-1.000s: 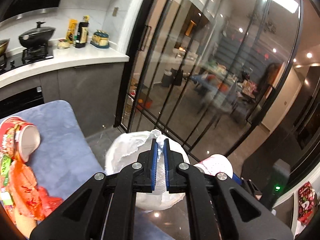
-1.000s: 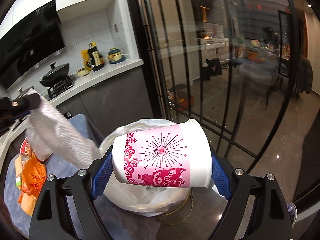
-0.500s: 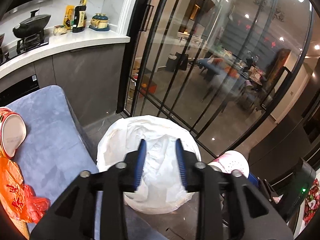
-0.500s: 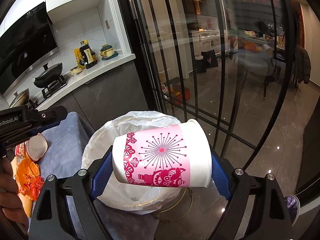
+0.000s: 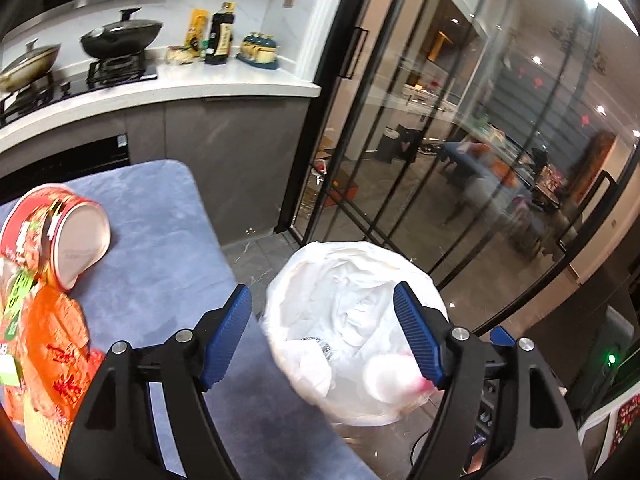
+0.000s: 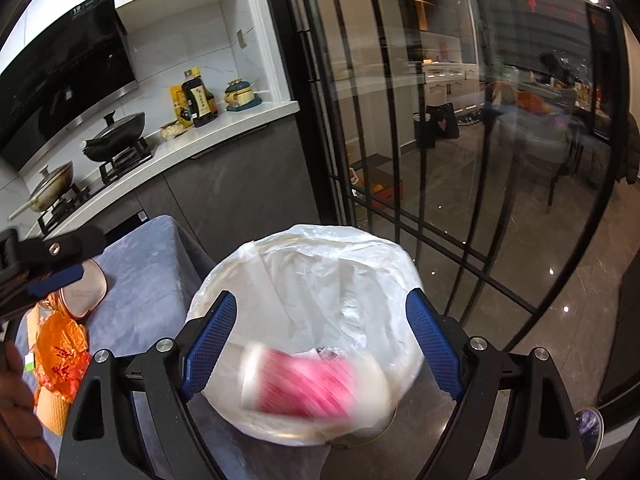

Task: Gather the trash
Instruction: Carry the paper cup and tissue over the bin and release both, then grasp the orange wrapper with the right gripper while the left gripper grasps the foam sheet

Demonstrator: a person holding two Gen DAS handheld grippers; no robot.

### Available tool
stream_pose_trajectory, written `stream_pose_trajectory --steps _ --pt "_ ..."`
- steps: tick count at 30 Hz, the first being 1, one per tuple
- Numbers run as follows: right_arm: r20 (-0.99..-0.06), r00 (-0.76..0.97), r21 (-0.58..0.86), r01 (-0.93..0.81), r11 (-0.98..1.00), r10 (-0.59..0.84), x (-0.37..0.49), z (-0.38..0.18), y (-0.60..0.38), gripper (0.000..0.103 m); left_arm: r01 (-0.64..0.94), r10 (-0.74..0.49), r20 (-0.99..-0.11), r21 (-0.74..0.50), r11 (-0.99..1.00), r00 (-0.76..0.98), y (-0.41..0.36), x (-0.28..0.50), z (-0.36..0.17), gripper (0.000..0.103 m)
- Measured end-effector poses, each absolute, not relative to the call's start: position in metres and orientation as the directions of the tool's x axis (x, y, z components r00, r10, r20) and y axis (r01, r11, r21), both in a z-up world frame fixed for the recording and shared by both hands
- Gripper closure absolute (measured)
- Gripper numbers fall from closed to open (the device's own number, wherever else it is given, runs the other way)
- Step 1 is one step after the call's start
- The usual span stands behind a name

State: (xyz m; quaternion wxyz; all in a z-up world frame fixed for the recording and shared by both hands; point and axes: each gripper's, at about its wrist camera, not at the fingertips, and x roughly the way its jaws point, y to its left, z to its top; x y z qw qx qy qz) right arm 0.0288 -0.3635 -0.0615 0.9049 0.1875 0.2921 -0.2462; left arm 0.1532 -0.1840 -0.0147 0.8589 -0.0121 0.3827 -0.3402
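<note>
A bin lined with a white plastic bag (image 5: 352, 280) (image 6: 320, 264) stands on the floor beside the blue-grey table. My left gripper (image 5: 324, 336) is open and empty above its rim. My right gripper (image 6: 320, 344) is open above the bin; the pink and white paper cup (image 6: 308, 384) is blurred, falling into the bag, and it shows in the left wrist view (image 5: 392, 376) too. On the table lie a red instant-noodle bowl (image 5: 60, 236) on its side and orange wrappers (image 5: 52, 344) (image 6: 60, 352).
The table has a blue-grey cloth (image 5: 160, 240). Behind it runs a kitchen counter (image 5: 160, 92) with woks, bottles and a stove. Black-framed glass doors (image 5: 440, 140) stand right behind the bin. A dark device with a green light (image 5: 610, 358) is at the right.
My left gripper let go of the white tissue into the bag and opened wide. My right gripper opened and released the pink cup, which drops into the bin.
</note>
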Motion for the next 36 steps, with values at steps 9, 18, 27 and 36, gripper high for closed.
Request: stream_pose_trajectory --steps 9,18,27,36 --pt "-0.623 0.717 0.208 0.536 0.818 -0.311 0.040 -0.058 -0.355 0.020 0.527 -0.550 -0.660 -0.264 0.807 0.512 -0.153 0.159 -0.019 0.033" --pt "-0.605 0.732 0.222 0.533 0.817 -0.313 0.032 -0.045 -0.342 0.018 0.488 -0.535 -0.649 -0.276 0.828 0.541 -0.126 0.158 -0.015 0.024" --pt "-0.571 0.764 0.201 0.486 0.850 -0.301 0.030 -0.025 -0.309 0.018 0.441 -0.512 -0.635 -0.284 0.851 0.579 -0.083 0.155 -0.005 0.020" --pt "-0.557 0.797 0.192 0.395 0.898 -0.232 0.037 -0.008 -0.260 0.018 0.363 -0.468 -0.626 -0.299 0.883 0.624 -0.024 0.155 0.002 0.018"
